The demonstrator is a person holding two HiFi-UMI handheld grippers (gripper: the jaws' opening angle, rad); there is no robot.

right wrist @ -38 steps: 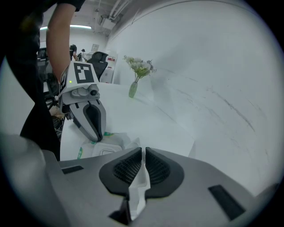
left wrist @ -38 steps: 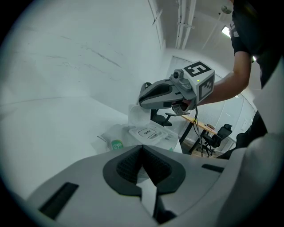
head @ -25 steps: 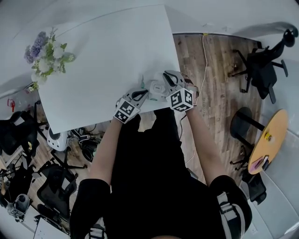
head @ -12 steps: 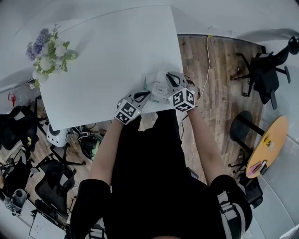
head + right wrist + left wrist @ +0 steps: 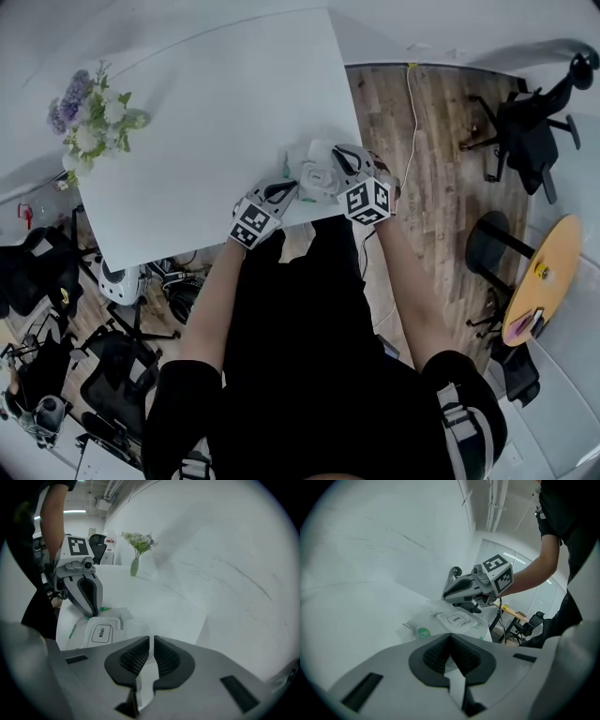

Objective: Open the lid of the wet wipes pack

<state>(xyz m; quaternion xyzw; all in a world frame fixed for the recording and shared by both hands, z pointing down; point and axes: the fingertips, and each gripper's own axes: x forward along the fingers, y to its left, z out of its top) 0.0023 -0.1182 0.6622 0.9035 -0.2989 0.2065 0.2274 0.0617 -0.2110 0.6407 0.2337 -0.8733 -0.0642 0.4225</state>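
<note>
So here's what we've got: a white desk (image 5: 206, 112) with hardly anything on it, just a little vase of flowers (image 5: 94, 117) way off at the far left corner, well apart from the action. Off to the right there's wood floor (image 5: 431, 187) with a couple of black office chairs (image 5: 530, 131) and a round wooden table (image 5: 544, 281). The wet wipes pack (image 5: 309, 173) lies flat at the near right corner of the desk, right by the near edge. From the head view we'd say its long axis runs roughly left to right along that edge. Its lid (image 5: 456, 619), the one with the OPEN label, faces up and lies flat and shut. A round green sticker (image 5: 423, 633) sits on the film just beside the lid. The left tool (image 5: 451, 651) has its pads pressed together with nothing in them, and its tip is down at the left end of the pack. The right tool (image 5: 151, 656) is closed down to a thin slit, and we can't make out anything in it. It crowds in from the right and hides that end of the pack in the head view.
</note>
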